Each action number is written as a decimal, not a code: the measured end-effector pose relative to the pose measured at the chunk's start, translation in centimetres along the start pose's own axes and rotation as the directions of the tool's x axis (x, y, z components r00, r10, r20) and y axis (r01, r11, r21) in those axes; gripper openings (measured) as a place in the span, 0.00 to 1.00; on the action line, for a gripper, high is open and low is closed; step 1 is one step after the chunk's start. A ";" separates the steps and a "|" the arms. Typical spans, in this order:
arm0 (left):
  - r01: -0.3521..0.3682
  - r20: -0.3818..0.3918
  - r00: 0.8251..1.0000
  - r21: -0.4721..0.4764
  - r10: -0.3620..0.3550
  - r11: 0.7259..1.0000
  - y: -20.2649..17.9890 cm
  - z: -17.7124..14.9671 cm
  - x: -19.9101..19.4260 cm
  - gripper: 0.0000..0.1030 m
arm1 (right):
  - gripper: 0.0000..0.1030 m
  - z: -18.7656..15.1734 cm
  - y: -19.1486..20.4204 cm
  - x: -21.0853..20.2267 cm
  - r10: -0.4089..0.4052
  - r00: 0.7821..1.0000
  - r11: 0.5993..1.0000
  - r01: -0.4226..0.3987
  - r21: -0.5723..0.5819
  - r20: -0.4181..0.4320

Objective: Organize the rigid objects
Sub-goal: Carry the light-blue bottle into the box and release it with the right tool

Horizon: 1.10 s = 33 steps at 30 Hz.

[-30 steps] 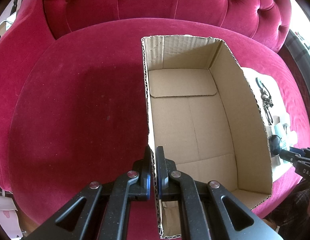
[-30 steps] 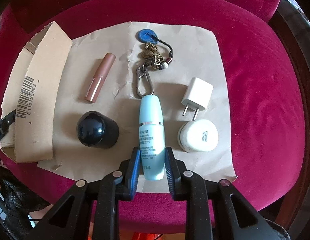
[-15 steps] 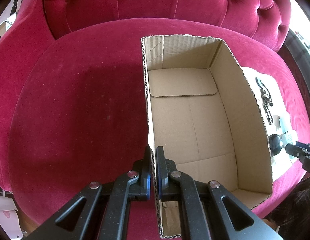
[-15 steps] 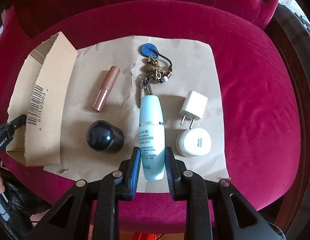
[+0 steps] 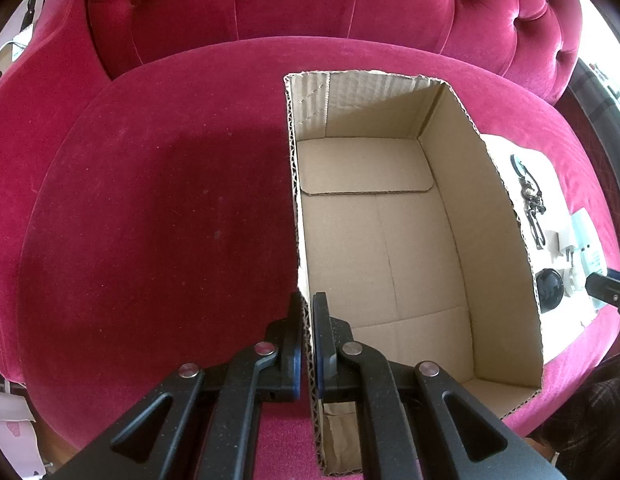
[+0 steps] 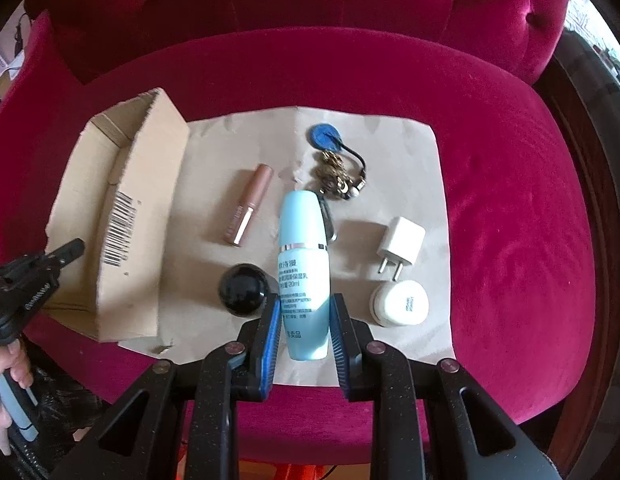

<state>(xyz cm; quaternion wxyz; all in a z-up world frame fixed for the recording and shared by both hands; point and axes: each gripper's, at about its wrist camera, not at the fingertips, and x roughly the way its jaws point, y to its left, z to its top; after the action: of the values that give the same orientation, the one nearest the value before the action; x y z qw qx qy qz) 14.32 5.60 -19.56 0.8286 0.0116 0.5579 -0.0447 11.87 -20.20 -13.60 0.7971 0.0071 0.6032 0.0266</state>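
My left gripper (image 5: 308, 304) is shut on the left wall of an open, empty cardboard box (image 5: 389, 240) that stands on the red sofa seat. My right gripper (image 6: 304, 308) is shut on a light blue bottle (image 6: 303, 264) and holds it above the brown paper (image 6: 409, 160). On the paper lie a pink lip gloss tube (image 6: 249, 210), a black round cap (image 6: 243, 289), a keychain with a blue tag (image 6: 337, 164), a white charger plug (image 6: 399, 246) and a white round jar (image 6: 399, 304). The box (image 6: 126, 232) stands left of the paper.
The red velvet sofa seat (image 5: 150, 220) stretches left of the box. The tufted backrest (image 5: 349, 4) rises behind it. The left gripper body and a hand (image 6: 14, 304) show at the left edge of the right wrist view. The paper's items (image 5: 549, 280) show right of the box.
My right gripper has lifted the blue bottle up and back from the paper; the items below look smaller. The left gripper and box have not moved.
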 end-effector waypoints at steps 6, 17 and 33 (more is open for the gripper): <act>0.002 0.003 1.000 -0.001 -0.002 1.000 0.1 0.0 -0.1 0.04 | 0.24 0.6 1.7 -1.4 0.023 0.999 0.999 -0.022 -0.042 0.027; 0.002 0.003 1.000 -0.002 -0.002 1.000 0.1 0.0 -0.1 0.04 | 0.24 2.4 5.3 -2.4 0.067 0.995 0.991 -0.059 -0.122 0.067; 0.004 0.001 1.000 -0.005 -0.004 1.000 0.3 0.1 -0.1 0.04 | 0.24 4.8 10.0 -2.1 0.146 0.986 0.967 -0.124 -0.221 0.082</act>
<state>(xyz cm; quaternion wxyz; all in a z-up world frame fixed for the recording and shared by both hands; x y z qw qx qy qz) 14.39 5.94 -19.50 0.8288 0.0081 0.5577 -0.0449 15.61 -10.23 -9.84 0.8181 -0.0369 0.5551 0.1456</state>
